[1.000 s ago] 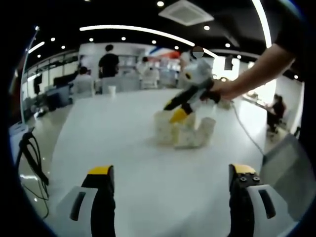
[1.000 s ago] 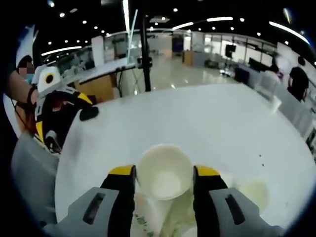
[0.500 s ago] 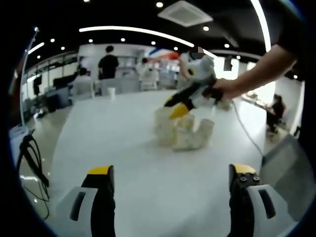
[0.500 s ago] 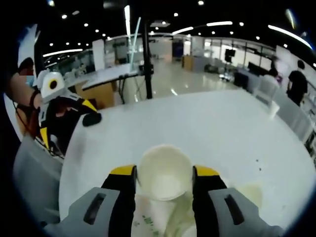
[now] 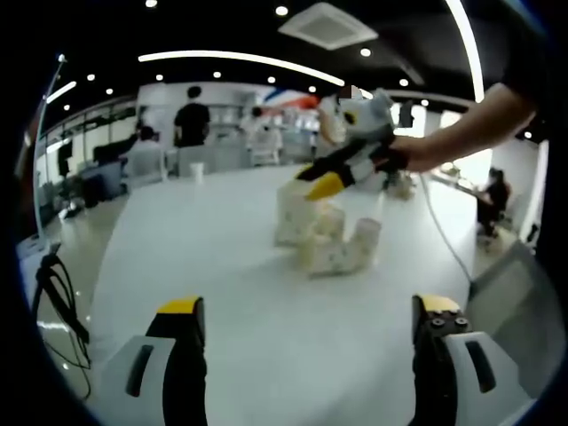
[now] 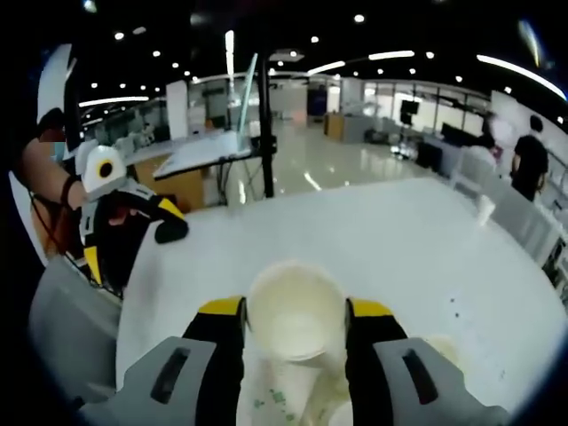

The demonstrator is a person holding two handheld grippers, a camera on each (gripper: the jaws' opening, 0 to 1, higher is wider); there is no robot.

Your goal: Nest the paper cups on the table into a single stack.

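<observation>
I count two grippers: my left gripper [image 5: 302, 373], jaws wide apart over bare table [image 5: 222, 293], and my right gripper [image 6: 295, 333], which clasps one paper cup [image 6: 295, 312] mouth-up between its jaws. Ahead of the left jaws, under the right gripper, sits a cluster of paper cups [image 5: 324, 235]; I make out roughly four there, though blur makes that uncertain. One more small cup [image 5: 197, 166] stands alone at the far edge.
</observation>
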